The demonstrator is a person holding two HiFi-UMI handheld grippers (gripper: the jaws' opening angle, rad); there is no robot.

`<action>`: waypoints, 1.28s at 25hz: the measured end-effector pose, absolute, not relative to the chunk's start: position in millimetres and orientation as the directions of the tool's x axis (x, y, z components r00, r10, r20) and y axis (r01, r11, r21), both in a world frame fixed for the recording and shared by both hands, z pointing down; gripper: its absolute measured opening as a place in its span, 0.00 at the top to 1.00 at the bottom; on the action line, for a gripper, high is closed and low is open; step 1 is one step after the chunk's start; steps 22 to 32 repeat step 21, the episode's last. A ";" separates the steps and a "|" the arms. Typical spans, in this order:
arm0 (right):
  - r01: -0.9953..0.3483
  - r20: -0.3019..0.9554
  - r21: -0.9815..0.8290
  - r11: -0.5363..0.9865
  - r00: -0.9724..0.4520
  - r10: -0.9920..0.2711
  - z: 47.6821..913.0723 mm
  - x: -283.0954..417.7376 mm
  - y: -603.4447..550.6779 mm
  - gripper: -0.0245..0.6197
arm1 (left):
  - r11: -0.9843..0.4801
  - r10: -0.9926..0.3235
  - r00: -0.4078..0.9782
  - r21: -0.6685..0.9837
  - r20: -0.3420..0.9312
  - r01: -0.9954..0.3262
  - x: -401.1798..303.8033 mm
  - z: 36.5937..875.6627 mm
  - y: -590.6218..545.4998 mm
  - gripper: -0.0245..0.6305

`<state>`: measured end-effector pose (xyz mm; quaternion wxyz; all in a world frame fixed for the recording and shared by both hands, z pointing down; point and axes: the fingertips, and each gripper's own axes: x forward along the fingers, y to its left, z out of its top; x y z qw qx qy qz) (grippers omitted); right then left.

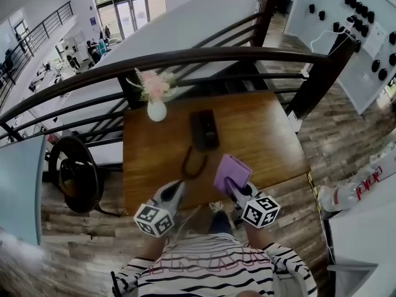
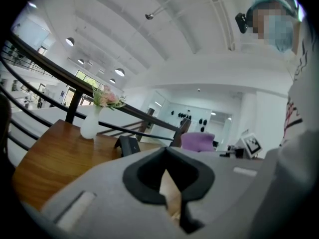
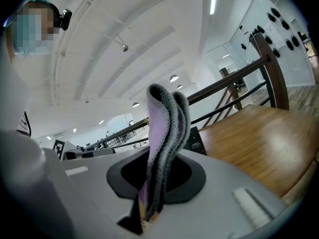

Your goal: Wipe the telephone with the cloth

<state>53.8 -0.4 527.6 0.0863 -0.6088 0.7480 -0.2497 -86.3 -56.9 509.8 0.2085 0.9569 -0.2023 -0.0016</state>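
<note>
Because the cloth (image 1: pixel 231 173) is soft and floppy, I have its bunched edge clamped in the right gripper (image 1: pixel 235 184), near the telephone (image 1: pixel 204 129) on my side. The left gripper (image 1: pixel 175 192), jaws together and empty, hovers left of it. The telephone looks light and may slide.

We logged a wooden table (image 1: pixel 272 135) set against a dark curved railing (image 1: pixel 185 59). At its far left corner stood a white vase (image 1: pixel 156 111) – upright, holding pink flowers (image 1: pixel 154 84). To the left of the table, on the plank floor (image 1: pixel 346 129), we noted a round black chair (image 1: pixel 74 172). On the right we recorded a white wall panel (image 1: pixel 365 23) studded with black knobs – and, nearer, a white package (image 1: pixel 356 187) with red lettering we could not read.
</note>
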 end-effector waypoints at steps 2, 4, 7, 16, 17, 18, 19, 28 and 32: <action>-0.866 0.171 -0.482 0.134 -0.242 -0.955 527.9 49.8 -0.3 0.89 | -0.829 -0.387 0.918 0.403 0.087 -0.388 -90.3 512.3 -55.1 0.96; -0.866 0.170 -0.482 0.133 -0.241 -0.956 527.4 48.3 1.0 0.89 | -0.828 -0.388 0.917 0.404 0.090 -0.389 -91.9 512.8 -52.4 0.96; -0.867 0.167 -0.481 0.133 -0.239 -0.956 527.1 49.2 4.7 0.89 | -0.826 -0.392 0.916 0.403 0.090 -0.393 -91.5 512.5 -48.5 0.96; -0.866 0.157 -0.483 0.130 -0.232 -0.960 532.8 43.5 12.8 0.89 | -0.832 -0.389 0.918 0.396 0.084 -0.389 -95.8 517.4 -41.3 0.96; -0.866 0.157 -0.482 0.129 -0.231 -0.960 533.3 42.2 13.4 0.89 | -0.832 -0.388 0.918 0.396 0.084 -0.388 -96.9 517.8 -40.7 0.96; -0.867 0.157 -0.481 0.129 -0.230 -0.960 533.5 40.9 13.9 0.89 | -0.833 -0.387 0.918 0.397 0.083 -0.387 -97.9 518.1 -40.3 0.96; -0.867 0.156 -0.481 0.130 -0.230 -0.961 533.4 39.9 14.3 0.89 | -0.833 -0.386 0.919 0.397 0.082 -0.386 -98.6 518.1 -39.9 0.96; -0.867 0.155 -0.481 0.130 -0.230 -0.961 533.1 38.4 15.0 0.89 | -0.833 -0.385 0.919 0.399 0.080 -0.384 -99.4 517.8 -38.9 0.96; -0.867 0.155 -0.481 0.130 -0.230 -0.961 533.1 38.4 15.0 0.89 | -0.833 -0.385 0.919 0.399 0.080 -0.384 -99.4 517.8 -38.9 0.96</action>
